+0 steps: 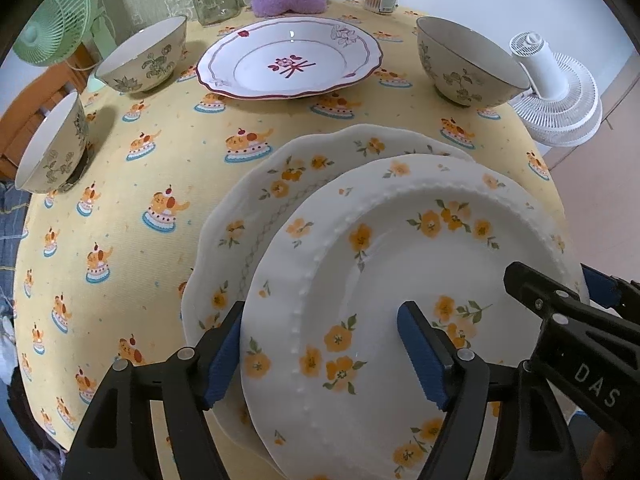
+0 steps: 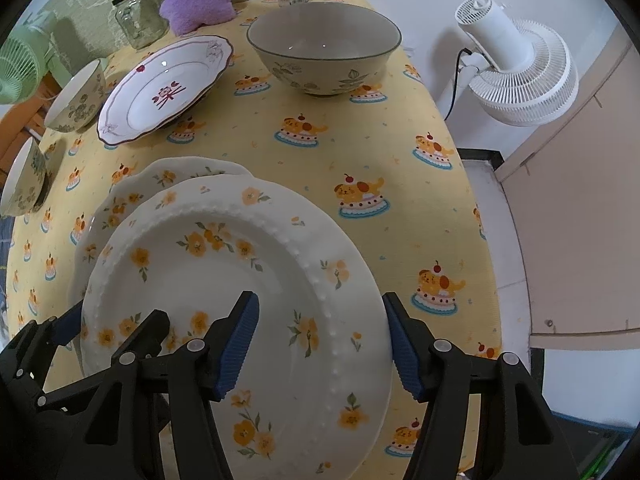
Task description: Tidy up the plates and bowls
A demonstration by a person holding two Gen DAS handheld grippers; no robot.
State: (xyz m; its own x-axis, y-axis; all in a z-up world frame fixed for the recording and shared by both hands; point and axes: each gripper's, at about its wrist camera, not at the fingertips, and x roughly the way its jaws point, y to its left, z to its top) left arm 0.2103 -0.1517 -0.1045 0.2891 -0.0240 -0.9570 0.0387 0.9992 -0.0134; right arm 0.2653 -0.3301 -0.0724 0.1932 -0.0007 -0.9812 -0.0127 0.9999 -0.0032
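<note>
On the desk (image 1: 168,168) we have 2 plates (image 1: 400,280) stacked; both grippers (image 1: 320,356) (image 2: 320,340) straddle the top rim, released; 3 bowls (image 1: 144,56) and 1 plate (image 1: 288,60) remain.

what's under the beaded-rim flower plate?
A scalloped flower plate, larger, showing past the beaded plate on its left and far sides. Its centre is covered; anything beneath it can't be seen.

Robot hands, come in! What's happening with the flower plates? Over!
Left gripper and right gripper open, straddling opposite rims of beaded plate. It sits on scalloped plate. Nothing blocking.
</note>
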